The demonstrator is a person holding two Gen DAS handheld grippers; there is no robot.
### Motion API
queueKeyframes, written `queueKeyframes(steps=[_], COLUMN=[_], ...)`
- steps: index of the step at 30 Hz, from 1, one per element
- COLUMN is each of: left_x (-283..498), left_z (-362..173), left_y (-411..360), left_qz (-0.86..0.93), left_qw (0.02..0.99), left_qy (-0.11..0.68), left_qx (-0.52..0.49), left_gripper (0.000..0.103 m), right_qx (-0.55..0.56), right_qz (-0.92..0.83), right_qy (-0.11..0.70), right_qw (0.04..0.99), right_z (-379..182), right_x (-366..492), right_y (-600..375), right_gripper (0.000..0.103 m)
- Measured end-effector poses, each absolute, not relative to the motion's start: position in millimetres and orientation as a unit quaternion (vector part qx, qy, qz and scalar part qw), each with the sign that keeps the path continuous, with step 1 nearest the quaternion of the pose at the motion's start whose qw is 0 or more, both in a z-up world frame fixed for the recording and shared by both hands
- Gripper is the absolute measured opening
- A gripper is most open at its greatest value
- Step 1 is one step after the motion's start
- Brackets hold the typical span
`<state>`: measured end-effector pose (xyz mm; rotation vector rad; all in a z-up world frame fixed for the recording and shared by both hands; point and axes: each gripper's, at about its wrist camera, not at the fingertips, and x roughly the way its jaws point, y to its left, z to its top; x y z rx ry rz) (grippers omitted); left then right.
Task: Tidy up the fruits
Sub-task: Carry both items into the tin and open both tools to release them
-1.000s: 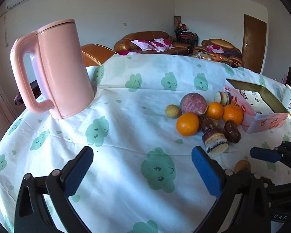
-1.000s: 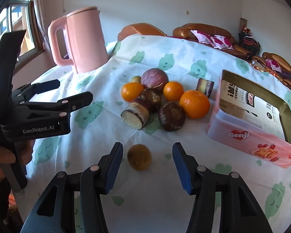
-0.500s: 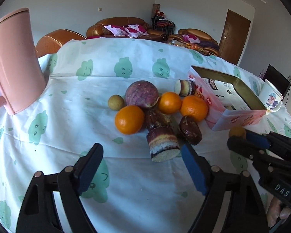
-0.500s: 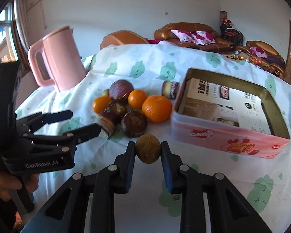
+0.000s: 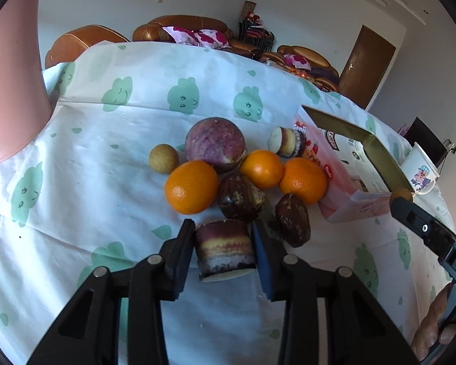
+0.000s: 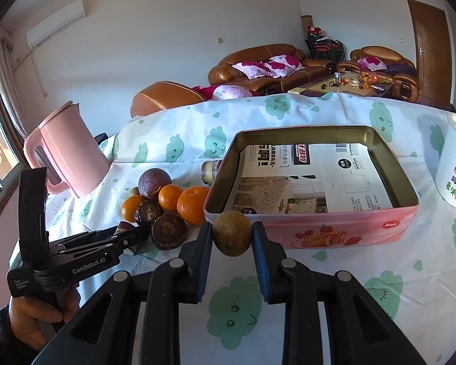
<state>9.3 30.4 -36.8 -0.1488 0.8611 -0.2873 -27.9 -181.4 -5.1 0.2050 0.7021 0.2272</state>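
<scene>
Brown small fruit (image 6: 231, 233) clamped in right gripper (image 6: 231, 237) fingers near the pink tin (image 6: 334, 228) for dropping in, while left gripper (image 5: 225, 251) fingers, just closing, pinch a cut layered piece (image 5: 225, 248) on the desk (image 5: 106, 167).

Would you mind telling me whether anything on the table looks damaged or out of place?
Yes: the pink tin holds no fruit, only printed paper. Two dark brown fruits beside the oranges look shrivelled and crusty. The striped cut piece sits between the left gripper jaws.
</scene>
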Motion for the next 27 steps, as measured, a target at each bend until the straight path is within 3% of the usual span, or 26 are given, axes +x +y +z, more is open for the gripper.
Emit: queueKeyframes(steps=[5, 14, 27], left_x=[-17, -17, 40], left_z=[-8, 31, 5], left_y=[36, 8, -128], left_qz=[-0.130, -0.176, -0.256], left_qw=[0.932, 0.945, 0.909], left_qy=[0.336, 0.275, 0.328], left_qx=[-0.044, -0.019, 0.001], left_gripper=[0.039, 0.039, 0.039], right_qx=[0.085, 0.055, 0.081], right_qz=[0.085, 0.000, -0.014], right_qy=[0.291, 0.238, 0.300], right_qw=[0.949, 0.970, 0.951], right_z=[11, 25, -3], right_x=[-39, -34, 2], right_y=[-187, -227, -273], right_gripper=[0.028, 0.028, 0.028])
